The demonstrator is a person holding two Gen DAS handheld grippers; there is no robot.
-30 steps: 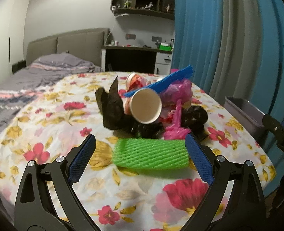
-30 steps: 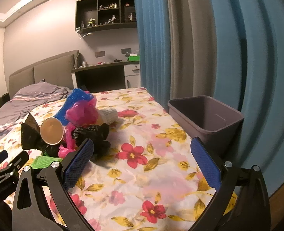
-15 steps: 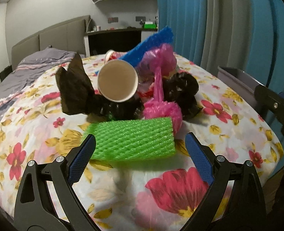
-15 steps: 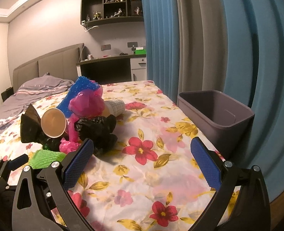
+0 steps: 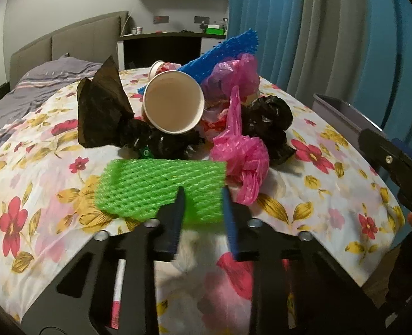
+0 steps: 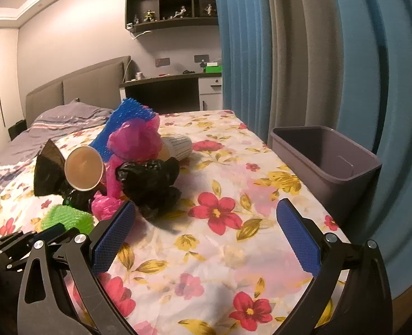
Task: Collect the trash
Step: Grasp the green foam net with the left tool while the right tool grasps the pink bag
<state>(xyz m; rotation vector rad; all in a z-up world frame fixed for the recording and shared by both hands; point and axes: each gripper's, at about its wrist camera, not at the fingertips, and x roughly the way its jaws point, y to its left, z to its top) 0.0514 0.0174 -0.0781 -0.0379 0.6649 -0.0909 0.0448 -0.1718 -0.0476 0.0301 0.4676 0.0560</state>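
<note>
A green foam net [image 5: 161,187] lies on the floral bedspread in front of a trash pile. My left gripper [image 5: 203,195] is shut on the net's near right part. Behind it lie a paper cup [image 5: 175,109] on its side, black bags [image 5: 267,120], a pink bag [image 5: 242,150], a brown wrapper [image 5: 100,114] and a blue foam net [image 5: 222,53]. My right gripper [image 6: 206,223] is open and empty above the bedspread, right of the pile [image 6: 147,178]. The green net [image 6: 66,219] shows at its left.
A grey plastic bin [image 6: 325,162] stands at the bed's right edge, beside blue curtains [image 6: 289,55]; its rim shows in the left wrist view [image 5: 342,111]. A headboard [image 6: 77,89], desk and wall shelf stand at the back. A second paper cup [image 6: 178,146] lies behind the pile.
My left gripper moved forward and its jaws closed from wide open onto the green foam net. My right gripper stayed open and shifted slightly.
</note>
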